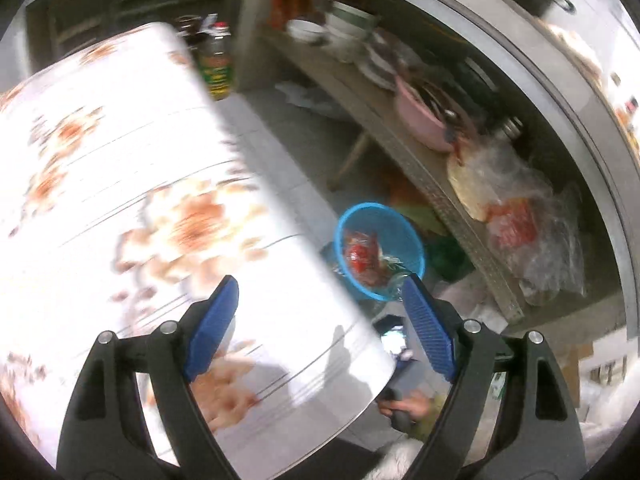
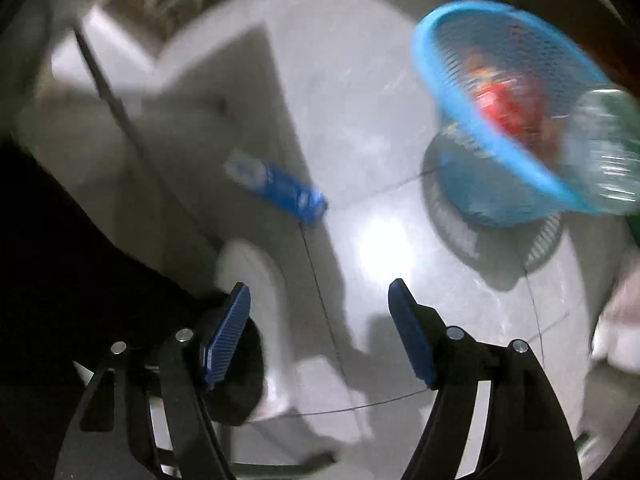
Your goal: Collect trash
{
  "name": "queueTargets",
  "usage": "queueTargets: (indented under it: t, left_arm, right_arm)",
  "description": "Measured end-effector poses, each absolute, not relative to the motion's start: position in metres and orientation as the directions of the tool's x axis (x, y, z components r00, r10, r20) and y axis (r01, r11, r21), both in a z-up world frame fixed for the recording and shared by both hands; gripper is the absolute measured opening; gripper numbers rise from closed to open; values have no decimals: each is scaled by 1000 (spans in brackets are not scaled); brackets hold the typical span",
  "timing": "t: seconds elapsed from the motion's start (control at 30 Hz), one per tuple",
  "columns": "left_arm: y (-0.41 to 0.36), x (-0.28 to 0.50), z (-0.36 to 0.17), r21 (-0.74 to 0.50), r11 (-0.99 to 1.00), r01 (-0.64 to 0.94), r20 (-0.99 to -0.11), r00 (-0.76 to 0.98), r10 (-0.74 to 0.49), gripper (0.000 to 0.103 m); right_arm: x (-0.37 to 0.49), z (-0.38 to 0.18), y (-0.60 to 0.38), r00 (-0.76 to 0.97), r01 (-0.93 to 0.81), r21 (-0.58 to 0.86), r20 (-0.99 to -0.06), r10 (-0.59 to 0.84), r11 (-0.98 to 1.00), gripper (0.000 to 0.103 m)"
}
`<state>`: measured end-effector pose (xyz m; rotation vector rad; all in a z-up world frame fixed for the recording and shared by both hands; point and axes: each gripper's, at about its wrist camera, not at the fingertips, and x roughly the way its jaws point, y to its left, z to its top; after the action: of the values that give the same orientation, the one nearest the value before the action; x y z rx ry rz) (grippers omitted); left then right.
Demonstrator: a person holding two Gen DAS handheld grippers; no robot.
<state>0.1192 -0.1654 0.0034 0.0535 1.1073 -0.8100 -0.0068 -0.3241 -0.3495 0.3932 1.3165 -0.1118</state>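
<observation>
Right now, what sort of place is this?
Likely a home kitchen: a shelf stacked with bowls, a floral-covered table, and a blue mesh basket of trash on the tiled floor.

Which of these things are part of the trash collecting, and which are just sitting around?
Part of the job:
blue basket on the floor
red wrapper inside it
blue wrapper on the floor

Just lying about:
pink bowl on the shelf
green-labelled bottle
flowered table
</observation>
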Motion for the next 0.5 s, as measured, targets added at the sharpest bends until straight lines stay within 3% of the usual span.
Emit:
queueTargets:
  t: [0.23, 0.5]
  left_arm:
    - [-121, 129, 20, -323, 775, 543, -793, 292, -535, 80]
    - [-104, 148, 10, -321, 807, 495, -811, 296, -504, 80]
  right_arm:
    - [59, -415, -289, 179, 25, -50, -982, -53, 998, 70]
    - [143, -455, -242, 177, -235, -157, -977, -117, 959, 70]
